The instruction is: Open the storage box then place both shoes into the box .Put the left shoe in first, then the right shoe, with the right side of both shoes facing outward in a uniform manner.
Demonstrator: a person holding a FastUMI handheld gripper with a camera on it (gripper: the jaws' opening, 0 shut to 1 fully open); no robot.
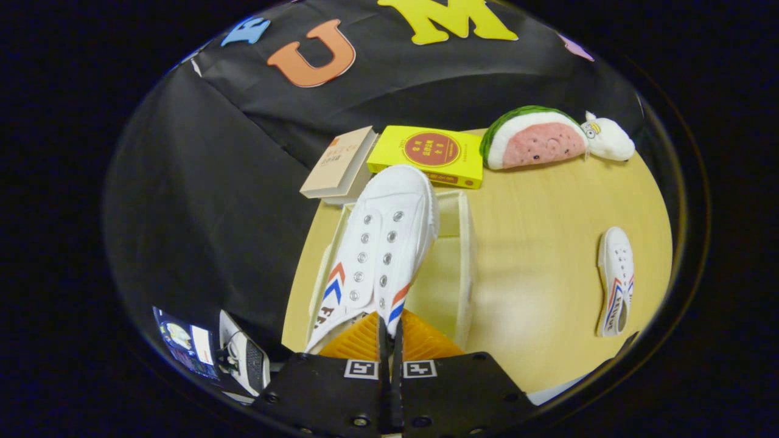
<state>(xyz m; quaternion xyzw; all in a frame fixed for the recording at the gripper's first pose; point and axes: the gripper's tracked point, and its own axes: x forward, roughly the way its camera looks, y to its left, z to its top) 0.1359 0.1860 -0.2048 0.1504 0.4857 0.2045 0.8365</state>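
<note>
The gripper (389, 331) sits at the bottom centre of the frame, and its two fingers are pressed almost together, pinching the rear edge of a white canvas shoe (380, 255). This shoe hangs in the middle of the frame with its toe pointing away from the fingers, directly above the open storage box (465, 255), which stands on the wooden table (548, 243). I judge that it is the left shoe, the first one to go in, but from this angle I cannot confirm it. The second shoe (616, 283) lies well apart at the right of the frame, on the bare table.

To do this step well, the shoe should go down slowly and stay inside the walls of the box, close to one long wall, so that room remains for the other shoe. The striped right side must face outward before the fingers let go. The toe is near the far wall, so a small pull back may be needed.

Beyond the box, in the upper part, lie a beige book (338, 165), a yellow book (429, 155) and a watermelon plush (535, 139).
</note>
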